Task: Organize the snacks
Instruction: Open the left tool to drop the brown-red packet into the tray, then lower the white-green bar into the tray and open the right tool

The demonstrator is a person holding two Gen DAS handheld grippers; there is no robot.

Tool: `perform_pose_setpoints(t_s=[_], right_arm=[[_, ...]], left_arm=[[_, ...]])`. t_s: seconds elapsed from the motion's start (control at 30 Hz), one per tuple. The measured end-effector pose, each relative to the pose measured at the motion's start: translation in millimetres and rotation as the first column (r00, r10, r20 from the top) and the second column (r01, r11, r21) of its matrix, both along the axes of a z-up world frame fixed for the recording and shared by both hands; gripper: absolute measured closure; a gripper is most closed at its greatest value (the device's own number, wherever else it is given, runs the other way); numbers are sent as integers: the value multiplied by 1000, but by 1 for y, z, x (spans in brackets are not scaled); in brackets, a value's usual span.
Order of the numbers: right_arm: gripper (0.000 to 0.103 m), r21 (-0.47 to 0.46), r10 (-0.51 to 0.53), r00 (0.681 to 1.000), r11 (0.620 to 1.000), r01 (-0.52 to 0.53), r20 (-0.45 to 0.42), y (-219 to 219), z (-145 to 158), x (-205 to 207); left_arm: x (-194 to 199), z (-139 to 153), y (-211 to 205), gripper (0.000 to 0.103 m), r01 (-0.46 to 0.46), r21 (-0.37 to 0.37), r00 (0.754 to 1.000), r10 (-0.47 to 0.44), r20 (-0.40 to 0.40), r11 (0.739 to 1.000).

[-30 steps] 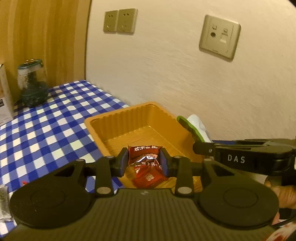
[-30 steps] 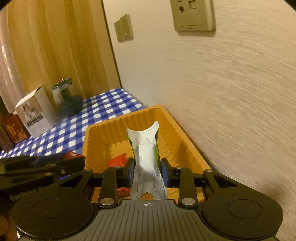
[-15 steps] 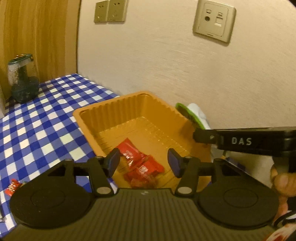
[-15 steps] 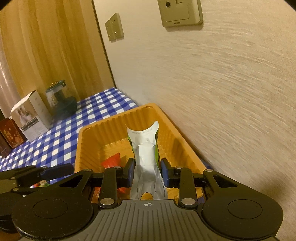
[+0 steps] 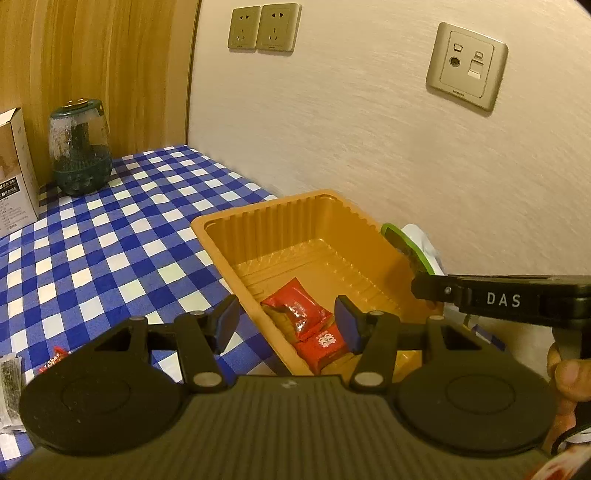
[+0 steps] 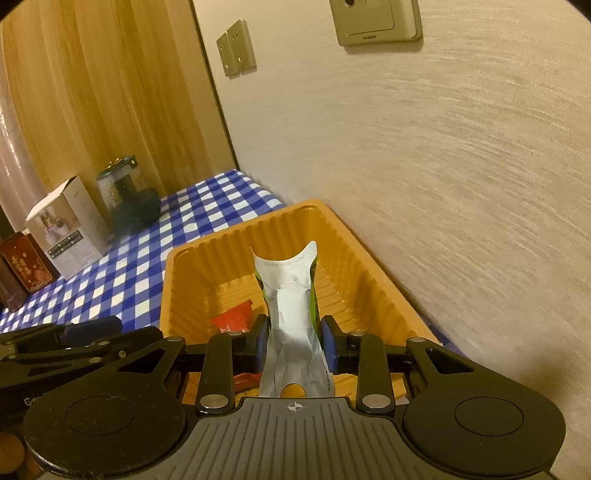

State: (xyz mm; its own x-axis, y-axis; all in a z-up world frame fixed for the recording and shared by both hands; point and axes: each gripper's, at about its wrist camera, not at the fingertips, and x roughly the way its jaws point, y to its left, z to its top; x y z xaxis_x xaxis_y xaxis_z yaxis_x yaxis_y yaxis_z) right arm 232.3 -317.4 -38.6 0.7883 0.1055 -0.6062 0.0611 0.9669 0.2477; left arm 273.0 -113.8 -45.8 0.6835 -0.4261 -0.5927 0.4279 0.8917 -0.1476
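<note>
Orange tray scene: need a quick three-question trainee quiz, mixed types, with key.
1. True or false: the left claw is shut on a red snack packet.
2. What does the right claw hold? A) white-and-green foil pouch B) glass jar C) cardboard box
3. Fill in: the red snack packets lie inside the ribbed orange plastic ____.

Key: 1 false, it stands open above them; 2 A; 3 tray.

"DAS" stands on the right claw's arm; "SIEMENS" on the wall socket plate.
</note>
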Motion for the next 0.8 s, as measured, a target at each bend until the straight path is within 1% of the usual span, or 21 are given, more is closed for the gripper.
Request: perform_pose_setpoints(t_s=[0.13,0.17,0.2,0.23,0.27,0.6,0.8], right_arm=[[72,41,6,1000,999,-7,20,-2,-1,1],[68,50,9,1000,999,-10,27,-2,-1,2],[63,54,5,999,999,-7,32,-2,-1,2],[50,59,-2,999,998,0,36,-3,0,3],[45,65,-8,999,998,6,39,-4,0,2],[45,64,-27,999,998,25,38,-5,1,2],[45,66,-25,998,998,22,52,-2,3,0]], left_arm=[[0,0,2,50,-4,-4,1000,4,1,1000],[0,0,2,50,-6,-3,1000,6,1,1000],[0,0,2,50,-8,-2,1000,8,0,1000],[0,-1,3,50,-10,-1,1000,10,-1,1000],[0,-1,4,50,-12,1,1000,12,-3,1000],[0,-1,10,50,-33,2,999,33,-5,999],[0,4,25,50,-73,-1,997,73,-5,997]])
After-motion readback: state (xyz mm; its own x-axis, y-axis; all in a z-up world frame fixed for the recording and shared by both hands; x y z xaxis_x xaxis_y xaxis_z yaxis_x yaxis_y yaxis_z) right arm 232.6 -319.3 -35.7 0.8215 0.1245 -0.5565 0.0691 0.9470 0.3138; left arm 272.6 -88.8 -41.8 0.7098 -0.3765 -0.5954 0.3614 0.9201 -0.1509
